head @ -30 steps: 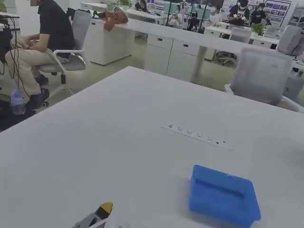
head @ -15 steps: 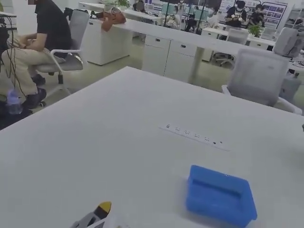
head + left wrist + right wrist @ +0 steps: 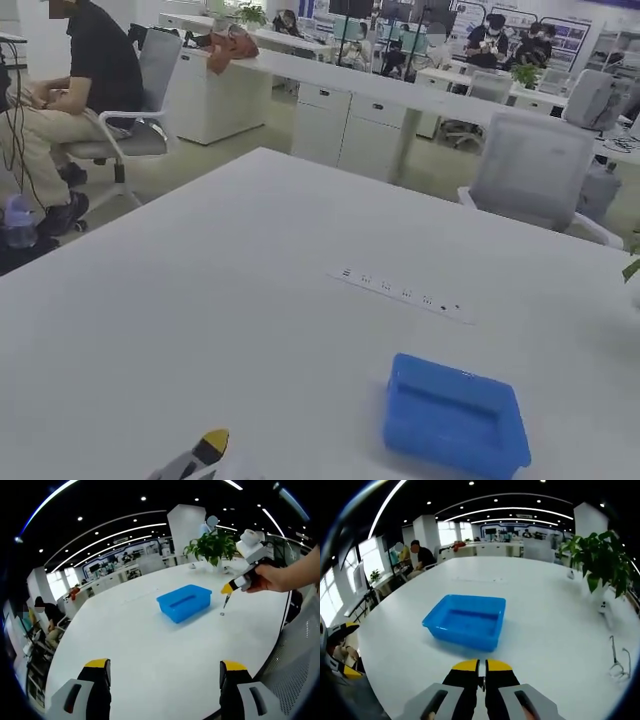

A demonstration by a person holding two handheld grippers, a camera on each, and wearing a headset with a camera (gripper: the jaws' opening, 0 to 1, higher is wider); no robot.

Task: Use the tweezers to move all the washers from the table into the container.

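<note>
My head cam sits high, facing forward and down across the white table (image 3: 250, 300) toward the office, with the blue container (image 3: 455, 418) low on the right. Left gripper (image 3: 162, 665) cam looks in from the table's edge over its wide-apart jaws, container at mid-distance. Right gripper (image 3: 482, 664) cam is low and much nearer, looking past the tweezers (image 3: 482, 679) pinched in its jaws. All three share the container and tabletop.

The container (image 3: 465, 620) is a shallow blue rectangular tray, upright and open-topped, on the white counter (image 3: 545, 615), with its bare floor showing. The tweezers (image 3: 226, 601) are thin and dark, pinched in the right claw (image 3: 482, 666) and pointing down, tip close over one small washer (image 3: 222, 614) lying flat near the container.
</note>
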